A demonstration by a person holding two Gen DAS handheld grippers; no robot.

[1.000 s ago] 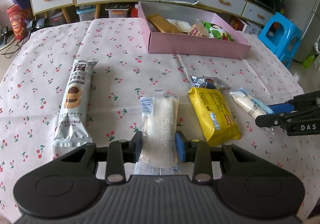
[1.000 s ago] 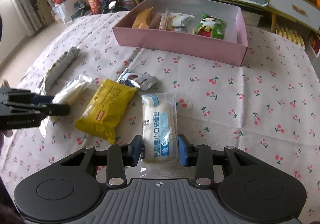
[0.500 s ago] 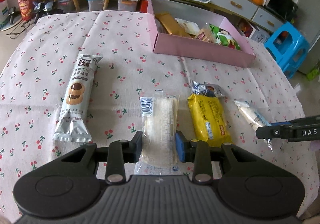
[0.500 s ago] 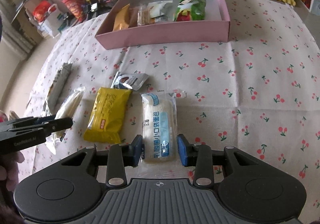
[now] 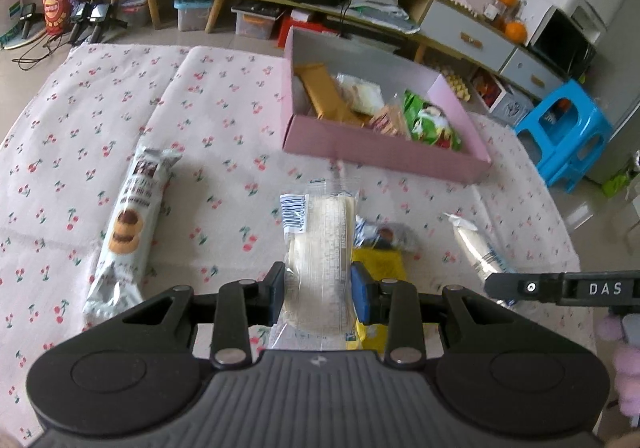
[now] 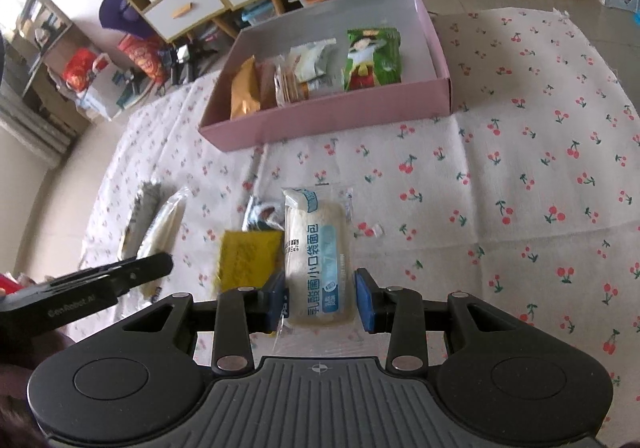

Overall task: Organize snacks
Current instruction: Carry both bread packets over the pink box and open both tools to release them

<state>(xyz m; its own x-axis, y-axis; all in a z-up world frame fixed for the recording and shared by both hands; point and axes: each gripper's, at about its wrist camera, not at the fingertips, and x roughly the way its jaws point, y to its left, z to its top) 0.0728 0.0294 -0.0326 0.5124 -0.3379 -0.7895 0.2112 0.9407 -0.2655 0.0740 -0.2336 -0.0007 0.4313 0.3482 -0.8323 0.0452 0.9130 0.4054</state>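
Each hand-held gripper, left [image 5: 318, 294] and right [image 6: 320, 298], pinches a soft bread packet [image 5: 320, 248] [image 6: 318, 256] above the worktop's near edge; slippery film could slide free short of the pink box [image 6: 320, 123].

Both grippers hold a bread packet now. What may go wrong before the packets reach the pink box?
1. The left gripper and right gripper each pinch a soft bread packet near one end; it may sag or slip.
2. The pink box already holds snacks on its left side, so a packet could land on them.
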